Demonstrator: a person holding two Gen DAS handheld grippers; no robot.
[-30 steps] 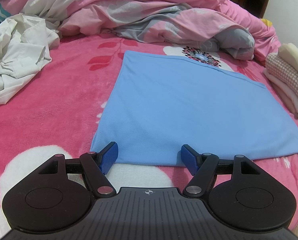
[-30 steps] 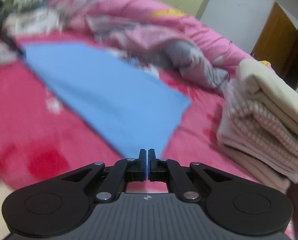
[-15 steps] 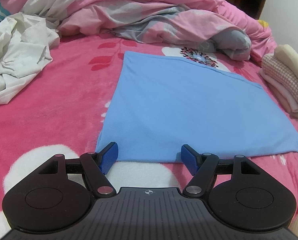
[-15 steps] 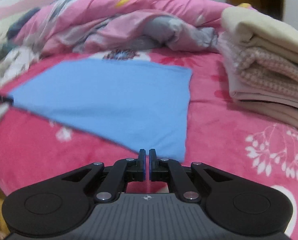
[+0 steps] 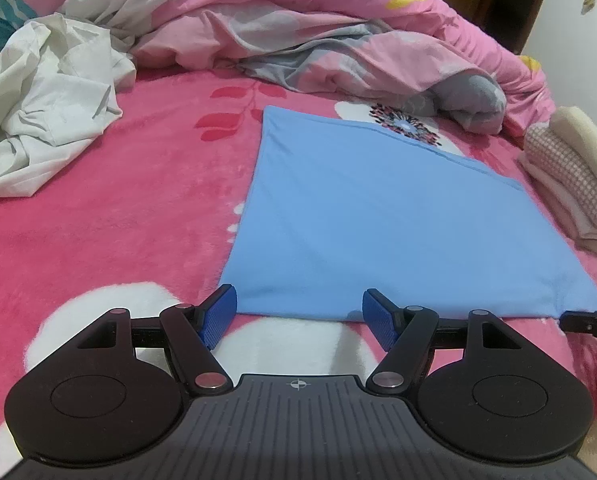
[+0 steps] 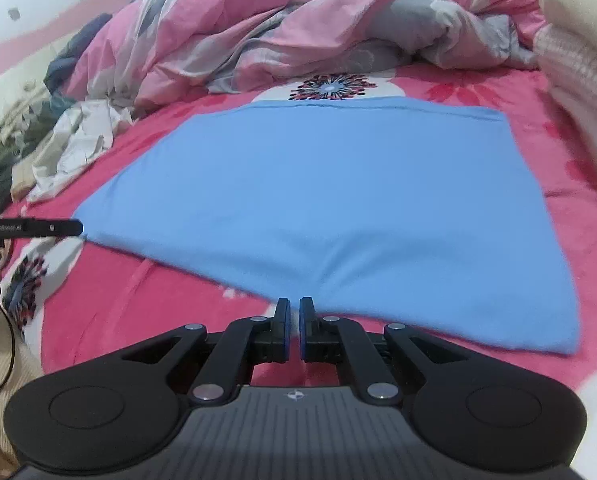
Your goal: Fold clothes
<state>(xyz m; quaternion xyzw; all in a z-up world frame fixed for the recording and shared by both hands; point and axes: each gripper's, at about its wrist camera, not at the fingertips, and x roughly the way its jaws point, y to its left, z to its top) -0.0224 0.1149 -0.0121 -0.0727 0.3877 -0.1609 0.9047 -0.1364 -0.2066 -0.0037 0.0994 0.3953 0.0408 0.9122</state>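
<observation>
A blue cloth point(image 5: 378, 220) lies flat and smooth on the pink bed blanket point(image 5: 118, 220). My left gripper point(image 5: 298, 296) is open at the cloth's near edge by its left corner, blue pads straddling the hem with nothing gripped. In the right wrist view the same blue cloth point(image 6: 330, 200) spreads ahead. My right gripper point(image 6: 294, 304) is shut with only a thin slit between the fingers, just short of the cloth's near edge and holding nothing. Its tip point(image 5: 586, 320) shows by the cloth's right corner. The left gripper's finger point(image 6: 58, 227) shows at the opposite corner.
A crumpled white garment point(image 5: 46, 112) lies at the left of the bed. A bunched pink and grey duvet point(image 5: 298, 28) fills the far side. A stack of folded clothes point(image 5: 570, 176) sits to the right of the blue cloth, close beside my right gripper's view point(image 6: 578, 80).
My right gripper has swung round to face the cloth's near edge and moved in by its corner. The left gripper has shifted slightly and stays open.
</observation>
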